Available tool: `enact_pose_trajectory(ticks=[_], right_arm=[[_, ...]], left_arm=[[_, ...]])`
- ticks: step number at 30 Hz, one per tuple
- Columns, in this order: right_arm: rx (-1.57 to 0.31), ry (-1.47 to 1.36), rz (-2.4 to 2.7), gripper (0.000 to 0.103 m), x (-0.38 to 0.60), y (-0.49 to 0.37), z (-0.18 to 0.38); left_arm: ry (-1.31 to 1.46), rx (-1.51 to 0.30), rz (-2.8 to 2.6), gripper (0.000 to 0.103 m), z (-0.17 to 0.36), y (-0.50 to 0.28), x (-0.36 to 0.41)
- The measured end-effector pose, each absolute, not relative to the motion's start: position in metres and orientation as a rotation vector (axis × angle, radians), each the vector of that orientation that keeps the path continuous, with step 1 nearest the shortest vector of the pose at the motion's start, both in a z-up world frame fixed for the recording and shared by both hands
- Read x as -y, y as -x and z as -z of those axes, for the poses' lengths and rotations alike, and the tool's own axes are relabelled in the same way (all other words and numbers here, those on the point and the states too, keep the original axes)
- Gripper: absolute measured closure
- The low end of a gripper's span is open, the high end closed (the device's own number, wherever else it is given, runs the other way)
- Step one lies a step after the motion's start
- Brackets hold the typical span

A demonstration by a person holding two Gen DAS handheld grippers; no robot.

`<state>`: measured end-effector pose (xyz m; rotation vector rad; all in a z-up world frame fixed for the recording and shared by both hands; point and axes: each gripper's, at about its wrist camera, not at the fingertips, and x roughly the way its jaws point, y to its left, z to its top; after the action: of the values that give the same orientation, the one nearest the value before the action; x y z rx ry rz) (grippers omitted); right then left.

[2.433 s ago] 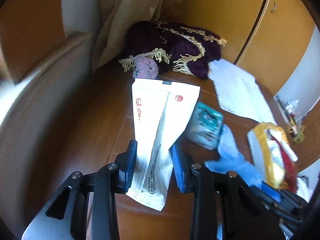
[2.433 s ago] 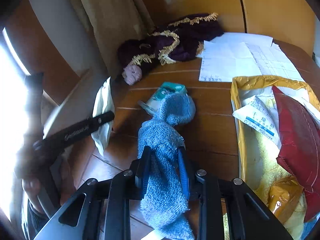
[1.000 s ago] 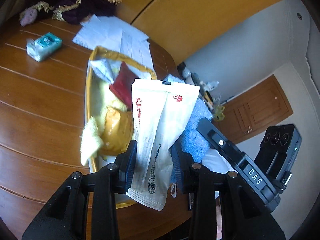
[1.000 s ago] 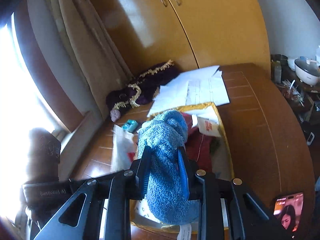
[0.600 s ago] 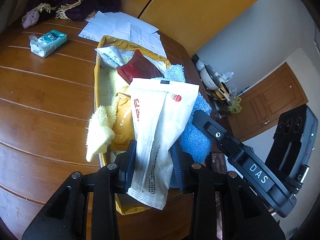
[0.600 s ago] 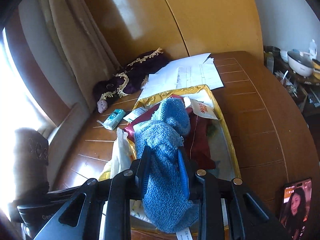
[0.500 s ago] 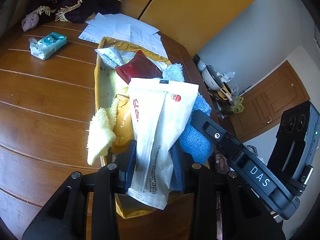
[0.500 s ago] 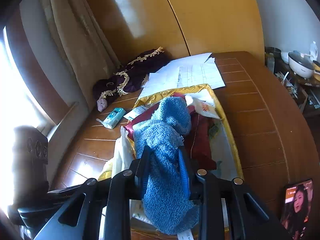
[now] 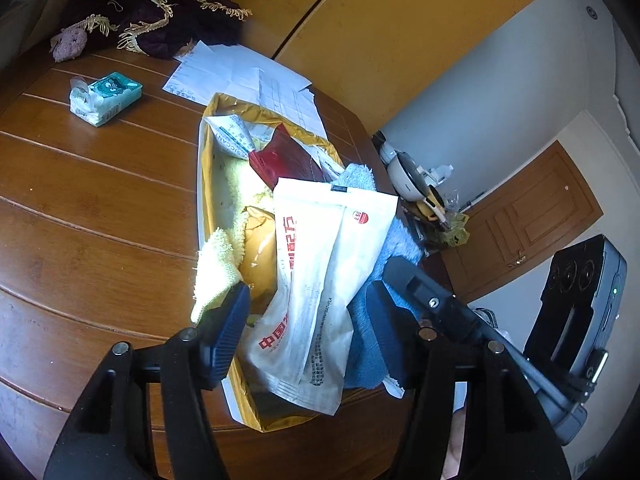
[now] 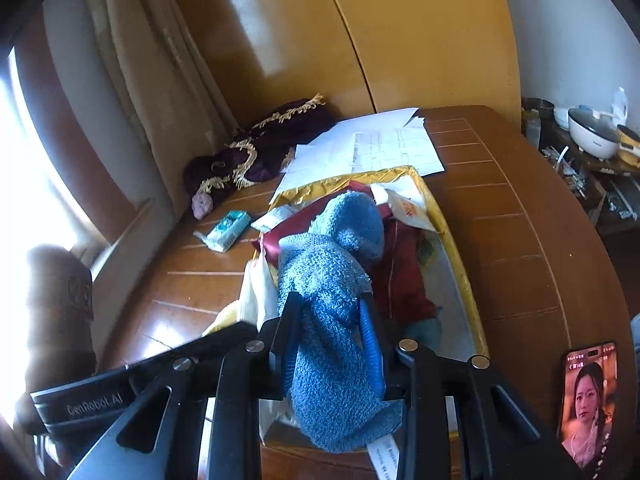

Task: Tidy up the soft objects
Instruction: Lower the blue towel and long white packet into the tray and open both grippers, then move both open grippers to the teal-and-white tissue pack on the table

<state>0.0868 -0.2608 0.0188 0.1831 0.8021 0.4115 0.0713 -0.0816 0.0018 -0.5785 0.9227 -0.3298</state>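
The left tool (image 9: 308, 320) is above the near end of the yellow box (image 9: 205, 184), and its two dark blue fingers (image 9: 228, 328) stand wide apart. The white pouch (image 9: 320, 288) with red print hangs between them but does not fill the gap; its lower edge lies over the near rim of the box, and I cannot tell if one finger touches it. The right tool (image 10: 332, 340) is closed narrow on the blue towel (image 10: 332, 280). The towel is pressed between the two fingers, its upper part rises in a round lump above the box, and its lower end hangs down under the tool.

The box stands on the brown wooden worktop (image 9: 100, 200). Inside it there are a pale yellow cloth (image 9: 218, 268) that falls over the left rim, a dark red packet (image 9: 280, 160), an orange-brown bag (image 9: 260, 248) and a white printed pouch (image 9: 232, 136) at the far end. In the left wrist view the blue towel is just beside the white pouch, on its right side.

A teal tissue pack (image 9: 106, 98) lies apart from the box, on the far left of the worktop. Behind it a dark purple cloth with gold fringe (image 9: 160, 28) lies near the curtain (image 10: 160, 64). White papers (image 9: 240, 76) lie flat just behind the box. A phone (image 10: 588, 400) with a lit screen lies at the right edge of the worktop.
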Motion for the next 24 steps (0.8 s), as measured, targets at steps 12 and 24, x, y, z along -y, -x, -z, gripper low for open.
enact_pose_trajectory(ticks=[12,24], right_arm=[[-0.721,-0.182,-0.38,0.046,0.257,-0.08,-0.036],[-0.653,-0.225,-0.509,0.044,0.215,-0.085,-0.063]], left_arm=[[0.578,-0.818,0.162,0.044,-0.013,-0.061,0.026],[0.366,-0.8,-0.096,0.044,-0.005,-0.092,-0.026]])
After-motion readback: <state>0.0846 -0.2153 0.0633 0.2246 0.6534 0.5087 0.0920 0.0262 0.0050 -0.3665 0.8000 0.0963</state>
